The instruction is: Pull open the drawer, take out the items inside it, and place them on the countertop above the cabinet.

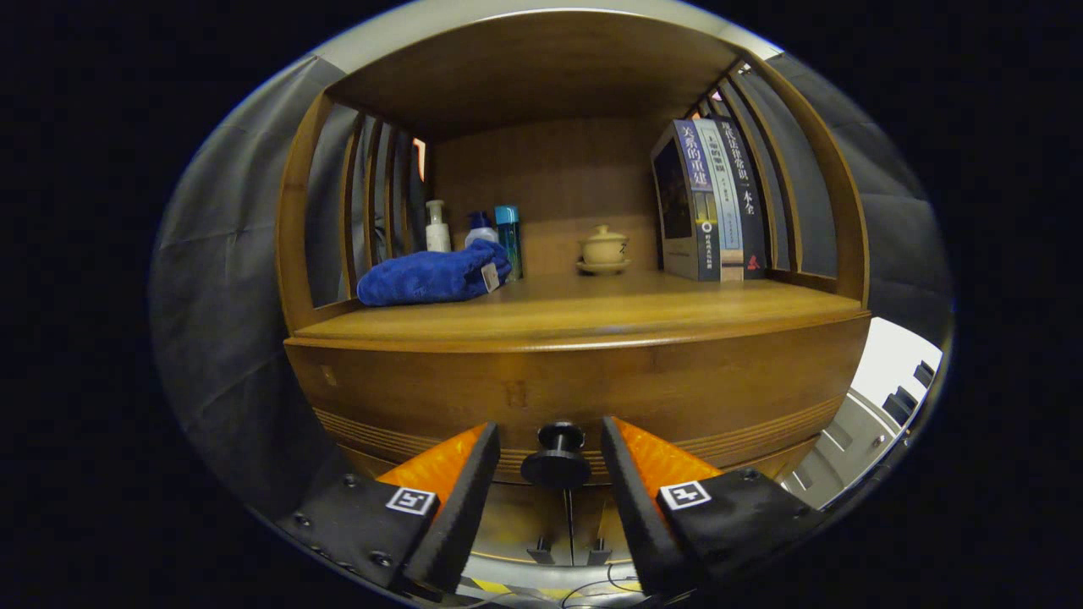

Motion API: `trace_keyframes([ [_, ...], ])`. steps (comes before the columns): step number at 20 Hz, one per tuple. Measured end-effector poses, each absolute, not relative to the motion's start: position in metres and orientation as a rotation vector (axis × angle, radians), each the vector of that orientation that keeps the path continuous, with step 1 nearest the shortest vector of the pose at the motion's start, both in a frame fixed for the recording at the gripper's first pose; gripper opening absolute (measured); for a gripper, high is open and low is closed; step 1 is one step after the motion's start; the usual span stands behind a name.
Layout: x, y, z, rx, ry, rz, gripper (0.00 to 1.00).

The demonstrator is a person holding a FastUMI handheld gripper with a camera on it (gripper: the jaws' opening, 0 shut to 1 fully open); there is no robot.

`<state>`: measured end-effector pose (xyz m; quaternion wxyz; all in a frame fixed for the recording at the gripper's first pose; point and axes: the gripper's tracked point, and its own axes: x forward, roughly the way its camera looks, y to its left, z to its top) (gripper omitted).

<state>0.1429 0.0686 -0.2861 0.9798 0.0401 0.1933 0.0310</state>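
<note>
A rolled blue towel [431, 276] lies at the left of the open wooden shelf, near its front edge. Just behind it, against the back panel, stand a white pump bottle [437, 227], a bottle with a blue cap [481, 228] half hidden by the towel, and a tall teal bottle [508, 239]. A small lidded cup on a saucer [603, 249] sits far back at the middle. Three books [709, 201] stand upright at the right, side by side, spines forward.
</note>
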Motion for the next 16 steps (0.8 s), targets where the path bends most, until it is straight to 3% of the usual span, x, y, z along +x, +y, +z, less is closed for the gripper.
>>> trace_keyframes([
  [5,0.152,0.064,-0.293,0.041,0.41,0.04,0.53],
  [8,0.146,0.066,-0.293,0.035,0.436,0.077,0.43],
  [16,0.097,0.067,-0.286,-0.062,0.469,0.126,0.43],
])
